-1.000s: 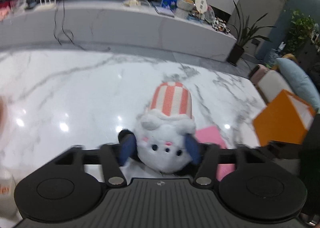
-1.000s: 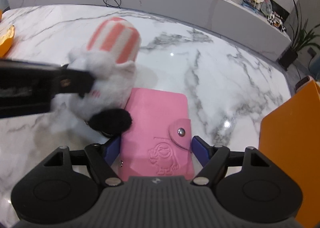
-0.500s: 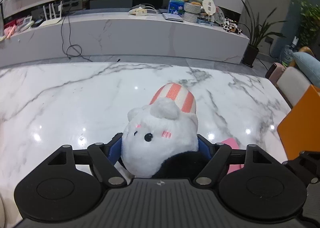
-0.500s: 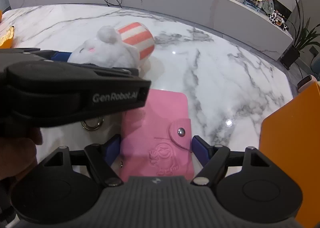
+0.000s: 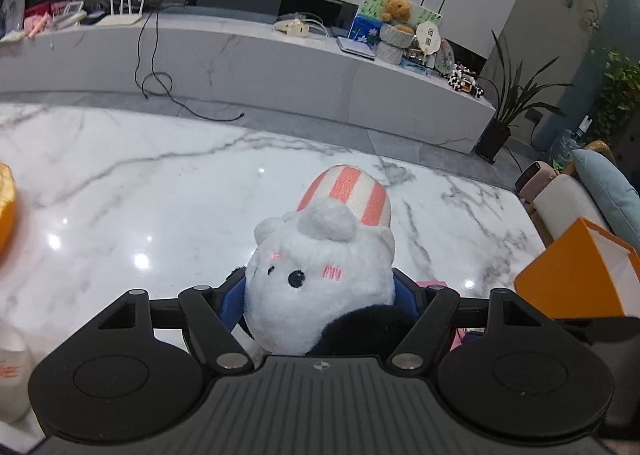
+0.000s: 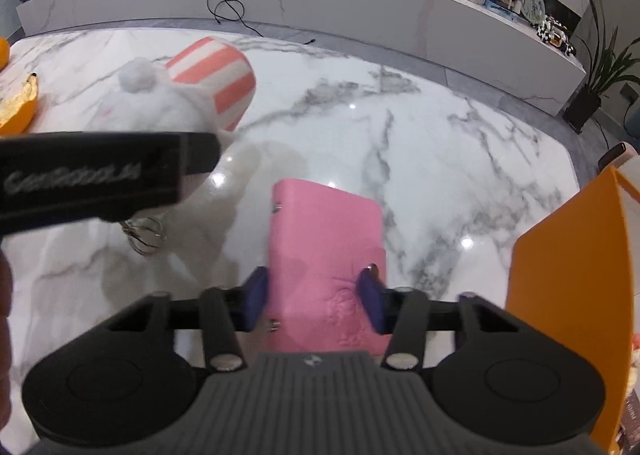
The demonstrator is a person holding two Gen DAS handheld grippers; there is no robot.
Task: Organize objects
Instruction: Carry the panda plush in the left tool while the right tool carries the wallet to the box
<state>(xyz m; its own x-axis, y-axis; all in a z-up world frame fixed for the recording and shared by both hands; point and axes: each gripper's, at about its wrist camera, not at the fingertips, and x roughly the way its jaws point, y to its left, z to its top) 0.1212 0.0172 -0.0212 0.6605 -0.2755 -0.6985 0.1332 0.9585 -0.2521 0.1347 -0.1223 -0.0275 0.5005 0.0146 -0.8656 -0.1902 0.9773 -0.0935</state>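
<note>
Now left gripper (image 5: 319, 291) clamps the plush toy (image 5: 320, 267); right gripper (image 6: 315, 299) grips the pink wallet (image 6: 326, 255).

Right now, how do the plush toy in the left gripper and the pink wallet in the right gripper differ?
The plush toy is fluffy, rounded and white, with a striped pink end; the pink wallet is flat, rectangular and plain pink with a snap. A key ring hangs below the plush toy; the pink wallet shows only small binder rings along its spine. Shared: each is clamped between blue pads, in the left gripper and right gripper.
</note>
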